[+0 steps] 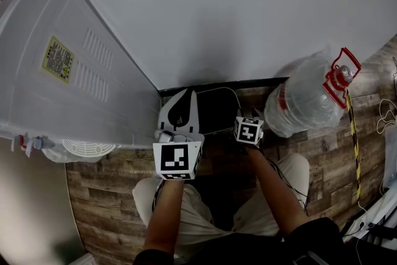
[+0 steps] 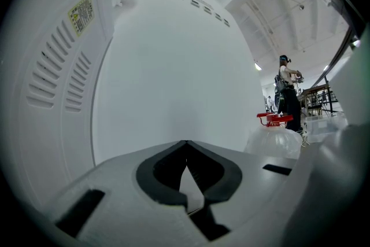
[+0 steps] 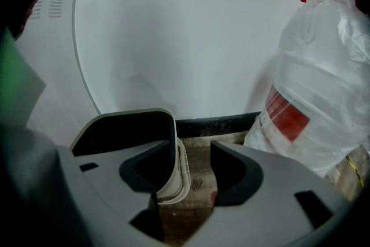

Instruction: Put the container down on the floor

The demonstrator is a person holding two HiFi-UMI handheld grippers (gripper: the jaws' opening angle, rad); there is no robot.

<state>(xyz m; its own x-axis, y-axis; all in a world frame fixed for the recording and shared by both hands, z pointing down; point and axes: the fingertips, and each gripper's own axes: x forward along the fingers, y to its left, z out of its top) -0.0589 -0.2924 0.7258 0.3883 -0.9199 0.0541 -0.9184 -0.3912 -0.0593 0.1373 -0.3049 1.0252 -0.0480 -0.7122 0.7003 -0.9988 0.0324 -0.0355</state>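
Note:
The container (image 1: 224, 89), a dark tub with a white rim, stands on the wood floor against the white wall. In the right gripper view its rim (image 3: 133, 114) and side wall (image 3: 179, 173) are close up. That wall rises between the jaws, beside the left one, and a gap separates it from the right one. My right gripper (image 3: 192, 147) is open over the container's right edge, below its marker cube (image 1: 248, 130). My left gripper (image 1: 184, 96) hangs level at the container's left side, and its jaw tips (image 2: 186, 144) meet with nothing between them.
A large clear water bottle (image 1: 301, 99) with a red handle lies to the right of the container. A white appliance (image 1: 68, 71) with vent slots leans at the left. Cables (image 1: 384, 115) and striped tape (image 1: 355, 139) lie at the far right. A person (image 2: 287, 89) stands far off.

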